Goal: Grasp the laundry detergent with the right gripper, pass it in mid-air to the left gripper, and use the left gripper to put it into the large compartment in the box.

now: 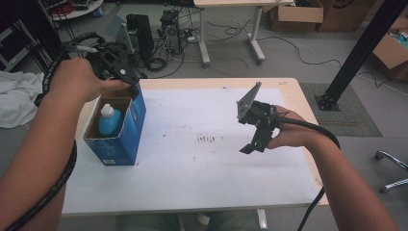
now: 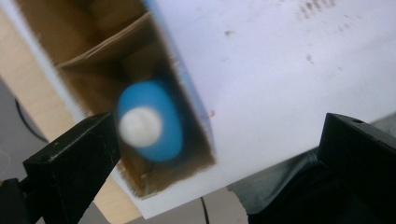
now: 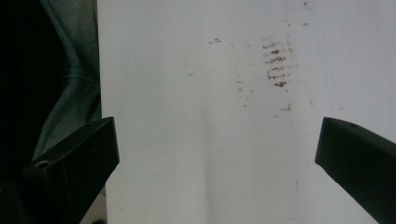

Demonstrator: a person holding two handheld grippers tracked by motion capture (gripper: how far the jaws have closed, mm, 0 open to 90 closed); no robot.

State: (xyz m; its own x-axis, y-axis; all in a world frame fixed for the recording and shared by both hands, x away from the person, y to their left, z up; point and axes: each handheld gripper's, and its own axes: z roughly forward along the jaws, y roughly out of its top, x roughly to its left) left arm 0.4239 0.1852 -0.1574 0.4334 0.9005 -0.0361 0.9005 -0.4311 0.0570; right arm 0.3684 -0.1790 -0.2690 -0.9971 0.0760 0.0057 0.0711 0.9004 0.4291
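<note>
A blue bottle (image 1: 109, 120) with a white cap stands upright inside an open blue cardboard box (image 1: 137, 120) at the table's left side. My left gripper (image 1: 126, 77) hovers just above the box's far rim, jaws wide apart and empty. In the left gripper view I look straight down on the bottle (image 2: 168, 126) in the brown box interior (image 2: 84, 46), below and clear of the left gripper (image 2: 219, 154). My right gripper (image 1: 252, 144) hangs over the table's right half, pointing down. It is open, and beneath the right gripper (image 3: 217, 158) lies bare white sheet.
A white sheet (image 1: 216, 163) with small brown stains (image 3: 278, 65) covers the wooden table. Behind the table are a computer tower (image 1: 139, 31), cables and desk legs (image 1: 204, 38). A black post (image 1: 358, 53) rises at right, with cardboard boxes (image 1: 296, 14) beyond. White cloth (image 1: 17, 96) lies at left.
</note>
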